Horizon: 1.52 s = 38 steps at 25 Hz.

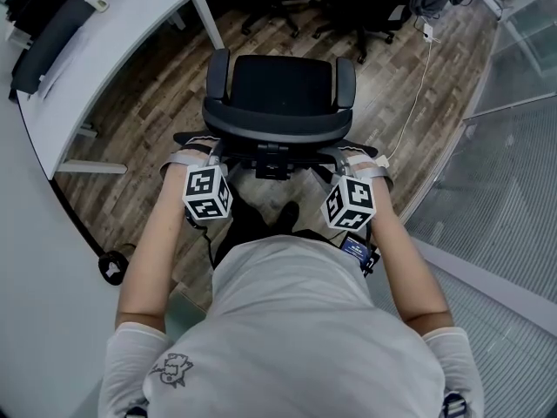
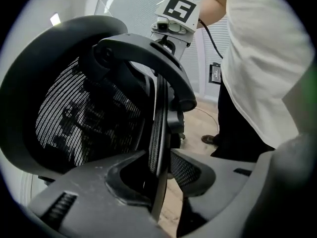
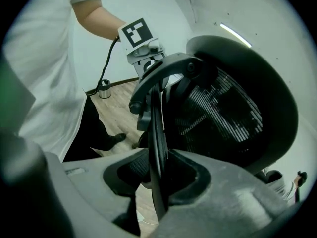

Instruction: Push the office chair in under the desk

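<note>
With left gripper (image 2: 161, 182) and right gripper (image 3: 158, 182) jaws clamped on its thin backrest rim (image 2: 159, 133), the office chair (image 1: 280, 85) stands well apart from the counter (image 1: 104, 50); an uneven push could swivel it askew.

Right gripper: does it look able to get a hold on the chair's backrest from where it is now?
Likely yes: the right gripper straddles the backrest at its edge, its jaws apparently clamped on it, with nothing else between. The left gripper sits likewise on the other edge.
</note>
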Motion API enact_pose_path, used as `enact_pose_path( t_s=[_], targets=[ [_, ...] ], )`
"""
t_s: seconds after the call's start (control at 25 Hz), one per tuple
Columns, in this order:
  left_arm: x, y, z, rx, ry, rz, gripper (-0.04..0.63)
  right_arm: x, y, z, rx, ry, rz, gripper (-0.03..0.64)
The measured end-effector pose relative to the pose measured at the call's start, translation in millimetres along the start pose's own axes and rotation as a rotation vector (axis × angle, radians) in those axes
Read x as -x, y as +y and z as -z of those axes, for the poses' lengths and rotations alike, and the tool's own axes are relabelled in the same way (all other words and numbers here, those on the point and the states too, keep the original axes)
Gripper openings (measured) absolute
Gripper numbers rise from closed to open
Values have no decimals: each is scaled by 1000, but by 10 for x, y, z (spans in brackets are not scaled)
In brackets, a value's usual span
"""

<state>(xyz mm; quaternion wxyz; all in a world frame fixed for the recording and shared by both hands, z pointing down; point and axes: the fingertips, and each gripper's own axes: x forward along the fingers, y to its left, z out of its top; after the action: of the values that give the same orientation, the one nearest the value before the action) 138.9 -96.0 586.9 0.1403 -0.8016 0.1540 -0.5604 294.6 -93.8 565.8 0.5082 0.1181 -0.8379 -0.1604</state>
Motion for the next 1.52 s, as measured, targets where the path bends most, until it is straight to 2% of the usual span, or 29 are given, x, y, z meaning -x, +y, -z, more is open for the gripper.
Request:
enact_pose_path(
  t_s=[0.28,0.68,1.2,1.52],
  targets=[
    [7,-6,6,2,14,33,114,-16,-9,-9,4,5,-23,115],
    [-8,-15,72,17,31,17,114,-90,27,-45,22,-6,-30,112],
    [201,42,613,107,67,-16,115,-405,-92,-557,103,-29,-67,114],
    [387,-35,987,188,103,-37,115,-637,-105,-935,190,-52,-107,117]
  ],
)
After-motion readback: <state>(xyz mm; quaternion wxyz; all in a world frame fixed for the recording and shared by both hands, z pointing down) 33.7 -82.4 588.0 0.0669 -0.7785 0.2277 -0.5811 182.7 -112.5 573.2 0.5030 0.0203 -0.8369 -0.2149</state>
